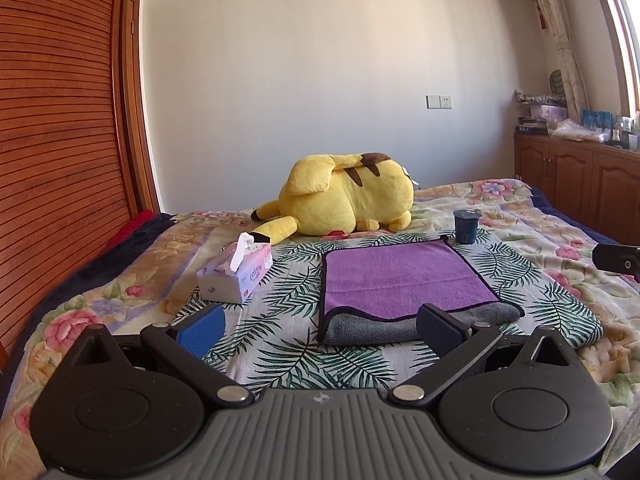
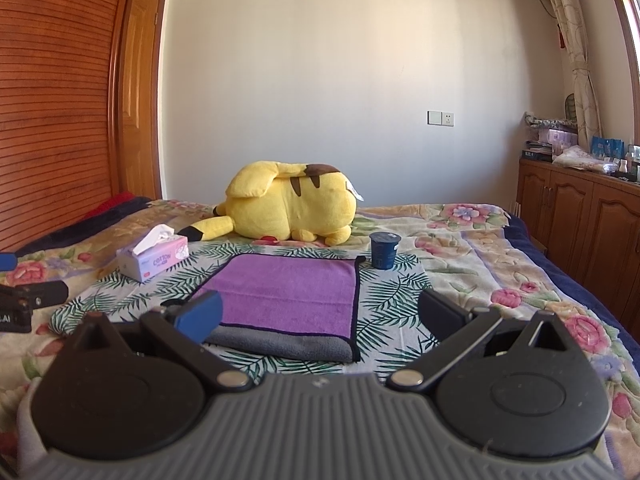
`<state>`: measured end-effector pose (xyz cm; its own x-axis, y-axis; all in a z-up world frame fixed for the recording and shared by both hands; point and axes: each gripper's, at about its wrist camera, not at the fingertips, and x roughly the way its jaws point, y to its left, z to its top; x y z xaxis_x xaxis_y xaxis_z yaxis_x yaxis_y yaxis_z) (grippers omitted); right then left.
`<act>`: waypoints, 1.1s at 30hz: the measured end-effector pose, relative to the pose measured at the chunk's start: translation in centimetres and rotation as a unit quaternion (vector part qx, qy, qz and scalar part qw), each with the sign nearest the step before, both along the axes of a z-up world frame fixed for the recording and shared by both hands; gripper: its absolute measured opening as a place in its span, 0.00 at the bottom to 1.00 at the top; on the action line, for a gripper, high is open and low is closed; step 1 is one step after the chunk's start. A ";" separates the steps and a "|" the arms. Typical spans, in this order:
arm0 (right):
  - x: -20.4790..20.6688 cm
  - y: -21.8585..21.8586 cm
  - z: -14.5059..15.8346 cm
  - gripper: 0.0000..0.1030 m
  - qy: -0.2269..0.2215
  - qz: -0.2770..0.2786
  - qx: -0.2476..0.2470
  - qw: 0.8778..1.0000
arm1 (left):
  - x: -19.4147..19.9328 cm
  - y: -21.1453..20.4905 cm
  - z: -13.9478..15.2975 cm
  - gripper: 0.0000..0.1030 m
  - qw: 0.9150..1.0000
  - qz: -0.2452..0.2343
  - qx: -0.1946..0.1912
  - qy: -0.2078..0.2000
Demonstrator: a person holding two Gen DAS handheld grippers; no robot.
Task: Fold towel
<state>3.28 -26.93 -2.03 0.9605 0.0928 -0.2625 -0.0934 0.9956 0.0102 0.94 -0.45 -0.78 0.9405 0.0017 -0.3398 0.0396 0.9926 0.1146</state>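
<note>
My left gripper [image 1: 320, 326] hangs with its fingers spread wide and nothing between them, just in front of the near edge of the towel [image 1: 404, 280]; my right gripper [image 2: 320, 318] is spread the same way and holds nothing. The towel lies flat on the leaf-print cloth [image 1: 288, 292] on the bed [image 1: 560, 232], purple side up, with a grey layer sticking out along its near edge, so it looks folded over once. A tissue box [image 1: 236, 276] sits to the towel's left, a dark blue cup [image 1: 466, 226] stands upright by its far right corner, and a yellow plush toy [image 1: 344, 196] lies behind them
</note>
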 end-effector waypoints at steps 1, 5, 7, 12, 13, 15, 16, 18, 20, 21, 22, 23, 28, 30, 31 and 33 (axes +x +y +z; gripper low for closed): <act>0.2 0.1 -0.1 1.00 0.002 -0.001 -0.002 1.000 | 0.1 0.0 -0.1 0.84 1.000 0.000 0.000 0.003; 0.7 0.4 -0.3 1.00 0.004 -0.008 -0.010 1.000 | 0.9 0.0 -0.3 0.84 1.000 -0.001 0.000 0.016; 0.9 0.3 -0.5 1.00 0.006 -0.006 -0.011 1.000 | 1.3 0.0 -0.5 0.84 1.000 -0.001 0.003 0.020; 1.5 0.5 -0.7 1.00 0.010 -0.004 -0.016 1.000 | 2.2 -0.1 -0.8 0.84 1.000 -0.005 0.013 0.025; 1.6 0.6 -0.8 1.00 0.011 -0.004 -0.017 1.000 | 2.3 -0.2 -0.8 0.84 1.000 -0.005 0.014 0.026; 1.8 0.6 -0.9 1.00 0.013 -0.003 -0.018 1.000 | 2.6 -0.3 -1.0 0.84 0.999 -0.004 0.017 0.027; 2.0 0.6 -0.9 1.00 0.015 -0.002 -0.019 1.000 | 2.8 -0.3 -1.1 0.84 0.999 -0.004 0.017 0.029; 2.2 0.7 -1.0 1.00 0.017 -0.001 -0.019 1.000 | 3.2 -0.3 -1.2 0.84 0.999 -0.005 0.017 0.033; 2.5 0.7 -1.0 1.00 0.018 -0.001 -0.018 1.000 | 3.4 -0.3 -1.2 0.84 0.999 -0.006 0.017 0.036; 2.7 0.7 -1.0 1.00 0.020 -0.001 -0.018 1.000 | 3.7 -0.3 -1.3 0.84 0.999 -0.006 0.018 0.037; 2.8 0.7 -1.1 1.00 0.021 -0.001 -0.018 1.000 | 3.8 -0.3 -1.3 0.84 0.999 -0.006 0.017 0.038; 3.0 0.7 -1.1 1.00 0.023 -0.001 -0.017 1.000 | 3.9 -0.3 -1.3 0.84 0.999 -0.007 0.016 0.039; 3.7 0.6 -1.4 1.00 0.030 0.000 -0.014 0.999 | 4.7 -0.4 -1.4 0.84 0.999 -0.007 0.016 0.042; 4.1 0.6 -1.4 1.00 0.034 0.000 -0.012 0.999 | 5.1 -0.4 -1.5 0.84 0.999 -0.007 0.015 0.045; 4.2 0.6 -1.5 1.00 0.035 0.000 -0.011 0.999 | 5.3 -0.4 -1.5 0.84 0.999 -0.007 0.014 0.047; 4.6 0.8 -1.5 1.00 0.037 0.001 -0.013 0.999 | 5.7 -0.4 -1.5 0.84 0.999 -0.006 0.012 0.048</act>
<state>7.89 -26.14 -3.55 0.9378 0.0876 -0.3359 -0.0959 0.9954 -0.0084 6.67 -0.86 -2.25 0.9039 -0.0002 -0.4278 0.0638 0.9889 0.1343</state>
